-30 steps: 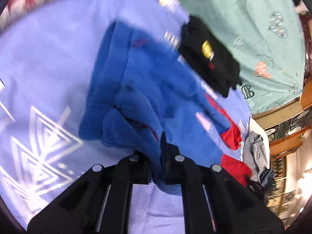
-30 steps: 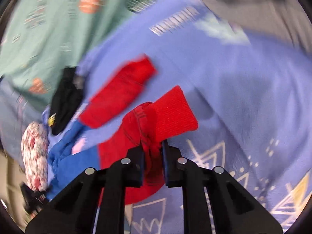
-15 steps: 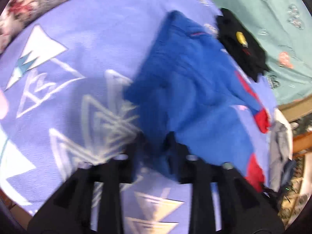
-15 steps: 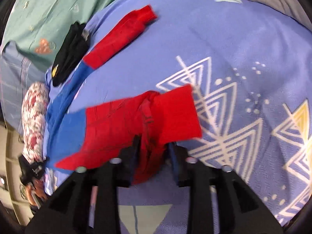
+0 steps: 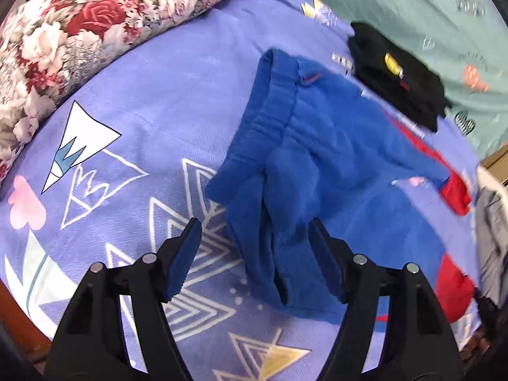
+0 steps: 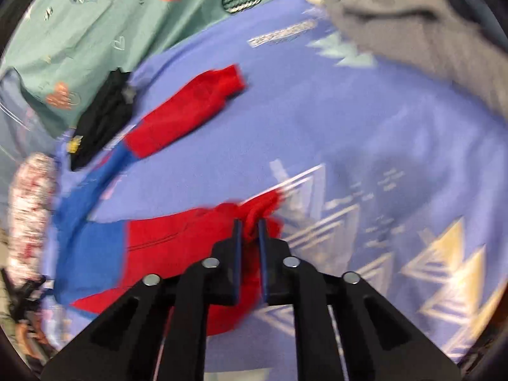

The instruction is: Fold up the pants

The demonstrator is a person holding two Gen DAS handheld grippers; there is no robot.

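Note:
The pants [image 5: 333, 158] are blue at the waist with red leg ends and lie spread on a lilac bedspread [image 5: 143, 95]. In the left wrist view the bunched blue waist lies between the jaws of my left gripper [image 5: 254, 225], which are opening wide; the pads do not press on the cloth. In the right wrist view the jaws of my right gripper [image 6: 249, 223] are closing and pinch the crumpled end of the near red leg [image 6: 177, 247]. The other red leg [image 6: 187, 111] lies flat farther away.
A folded black garment [image 5: 397, 76] lies beyond the pants at the bedspread's far edge, on a green patterned sheet [image 5: 412, 6]. A floral pillow [image 5: 79, 22] lies at the upper left. A grey garment [image 6: 412, 22] is heaped at the far right.
My left gripper let go of the blue waist and its jaws spread apart. My right gripper loosened, then pinched the red leg end again; the pants now lie lower and flatter on the bedspread.

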